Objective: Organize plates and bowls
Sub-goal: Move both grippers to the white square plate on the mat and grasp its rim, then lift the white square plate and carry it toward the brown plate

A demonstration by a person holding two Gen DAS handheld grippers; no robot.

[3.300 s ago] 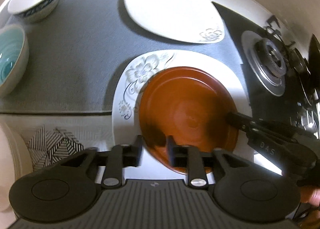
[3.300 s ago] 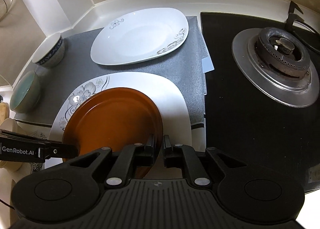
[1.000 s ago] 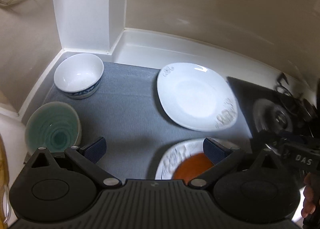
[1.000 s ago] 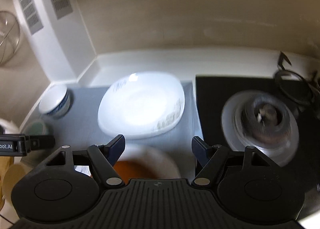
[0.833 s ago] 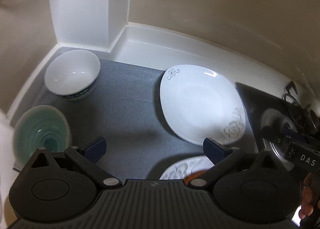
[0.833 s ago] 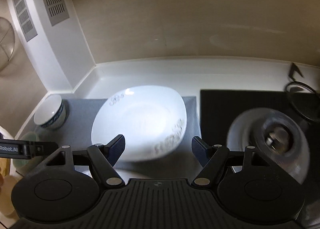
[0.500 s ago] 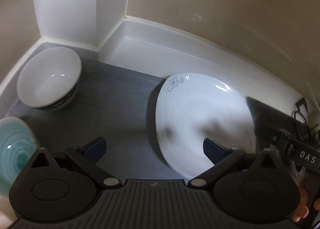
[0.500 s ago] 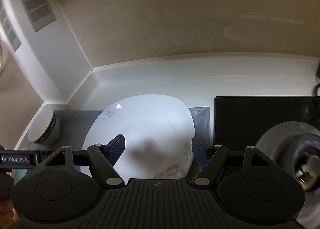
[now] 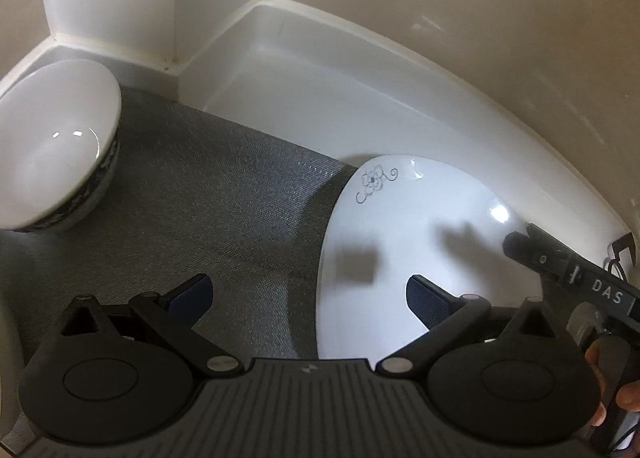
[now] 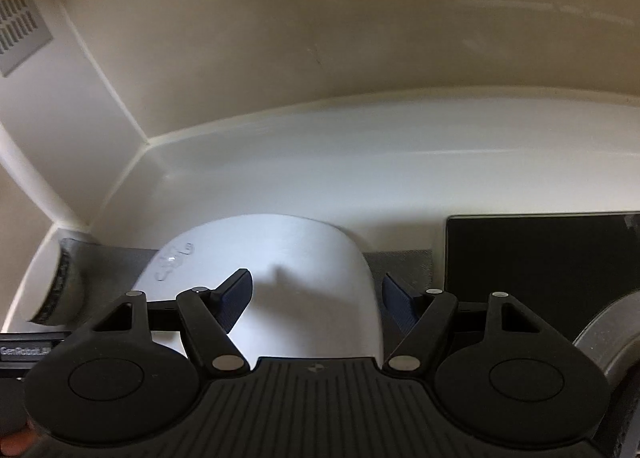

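Up close, both grippers hang over the far corner of the desk (image 9: 304,69), where a grey mat (image 9: 224,217) covers the white surface as far as the raised back edge. The left gripper (image 9: 308,294) has its jaws standing wide apart with nothing between them; its left fingertip (image 9: 190,298) hovers over bare mat and its right fingertip (image 9: 426,300) over the near part of a white plate (image 9: 400,217). That plate, squarish with rounded corners and a small grey flower drawn at its far left corner, lies flat on the mat toward the right, its far edge close to the desk's back rim. Well to the left of it, in the corner by the white wall column, sits a white bowl (image 9: 52,141) with a dark blue pattern around its outside, upright and open. The right gripper (image 10: 316,294) also has its jaws spread wide and grips nothing; seen from its own camera, the same plate (image 10: 280,254) fills the gap between the fingertips, though neither pad touches it. From the left camera the right gripper appears as a black bar at the right edge, above the plate's right side, with a person's fingers (image 9: 600,354) wrapped around its handle. To the right of the mat lies a black stove top (image 10: 540,254), and a curved metal burner ring (image 10: 608,326) shows at the near right edge. The bowl (image 10: 60,282) shows blurred at far left.
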